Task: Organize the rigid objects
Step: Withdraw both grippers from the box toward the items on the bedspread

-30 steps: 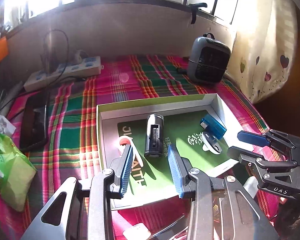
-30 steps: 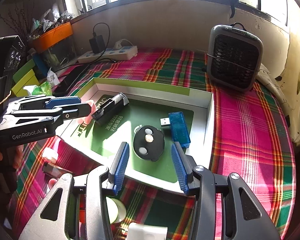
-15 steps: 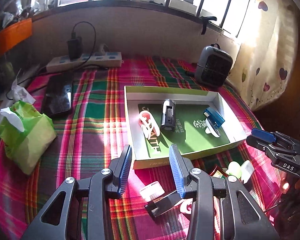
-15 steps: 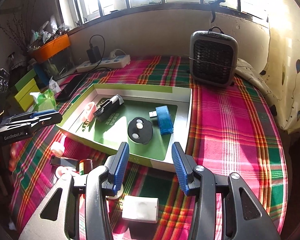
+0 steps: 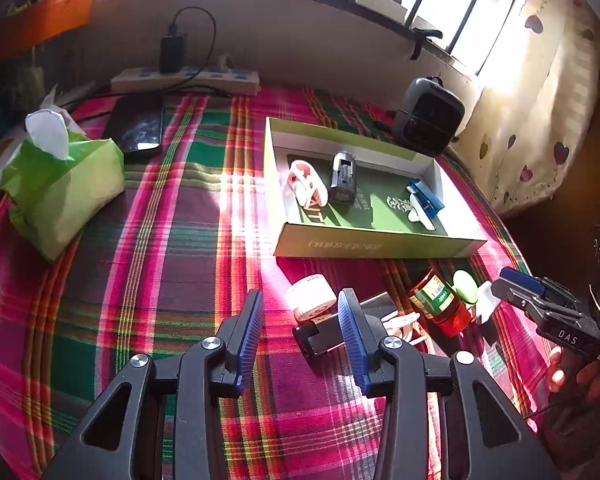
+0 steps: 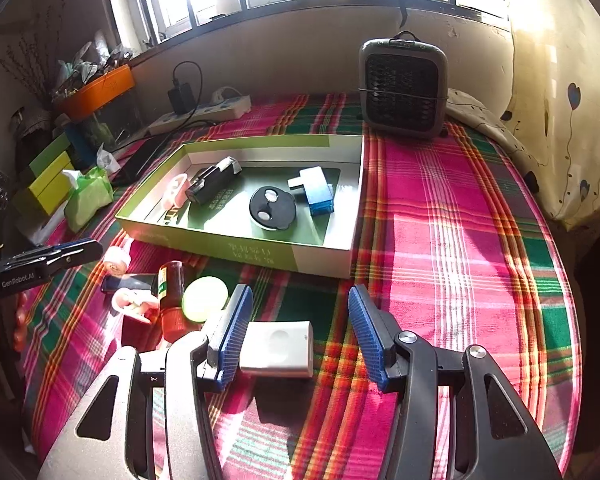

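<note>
While right gripper [image 6: 300, 330] gapes, white block [image 6: 278, 349] beneath.

Right gripper [image 6: 298, 330] at bottom centre, jaws apart after just widening, white rectangular case [image 6: 278, 348] on plaid cloth [image 6: 460, 240] between them, unpressed. Green-rimmed box [image 6: 324, 258] mid-frame holds black disc [image 6: 272, 208], blue USB adapter [image 6: 318, 194], black cylinder [image 6: 212, 180]. Left gripper [image 6: 86, 250] at left edge.
</note>
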Demonstrator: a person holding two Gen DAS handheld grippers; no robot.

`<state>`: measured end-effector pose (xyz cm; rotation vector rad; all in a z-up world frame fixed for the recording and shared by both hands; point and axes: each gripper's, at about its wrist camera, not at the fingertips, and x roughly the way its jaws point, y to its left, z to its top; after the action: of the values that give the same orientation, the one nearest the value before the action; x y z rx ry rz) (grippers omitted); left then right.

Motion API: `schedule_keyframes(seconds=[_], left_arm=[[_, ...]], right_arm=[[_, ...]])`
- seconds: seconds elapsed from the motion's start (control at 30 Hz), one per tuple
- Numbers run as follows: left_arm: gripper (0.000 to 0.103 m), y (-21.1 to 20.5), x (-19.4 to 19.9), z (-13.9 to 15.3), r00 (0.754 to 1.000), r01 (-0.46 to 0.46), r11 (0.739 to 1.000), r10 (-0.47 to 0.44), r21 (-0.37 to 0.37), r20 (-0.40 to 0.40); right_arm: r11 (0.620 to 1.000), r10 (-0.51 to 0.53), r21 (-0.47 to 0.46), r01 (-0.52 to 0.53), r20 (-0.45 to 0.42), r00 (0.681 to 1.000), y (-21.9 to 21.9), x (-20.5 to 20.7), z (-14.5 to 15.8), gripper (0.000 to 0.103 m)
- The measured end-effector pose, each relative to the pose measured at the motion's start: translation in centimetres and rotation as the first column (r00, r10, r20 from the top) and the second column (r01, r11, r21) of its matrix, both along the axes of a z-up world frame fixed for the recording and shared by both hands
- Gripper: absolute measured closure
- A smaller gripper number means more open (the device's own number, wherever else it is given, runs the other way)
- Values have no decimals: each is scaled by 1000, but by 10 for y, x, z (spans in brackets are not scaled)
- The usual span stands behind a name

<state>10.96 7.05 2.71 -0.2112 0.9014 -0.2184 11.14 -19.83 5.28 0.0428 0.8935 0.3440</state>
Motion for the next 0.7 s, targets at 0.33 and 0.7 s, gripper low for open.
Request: schedule_keyframes(seconds=[0.33,0.7], left_arm=[[66,-2,-11,-9,1000,14,999,-14,-36,-21],[66,-12,-18,-14,997,66,995,-69,-71,-40]], right_arm=[[1000,9,-23,-10,-28,1000,10,-11,-11,52],[996,-16,-84,13,-35,999,3,-17,-15,52]])
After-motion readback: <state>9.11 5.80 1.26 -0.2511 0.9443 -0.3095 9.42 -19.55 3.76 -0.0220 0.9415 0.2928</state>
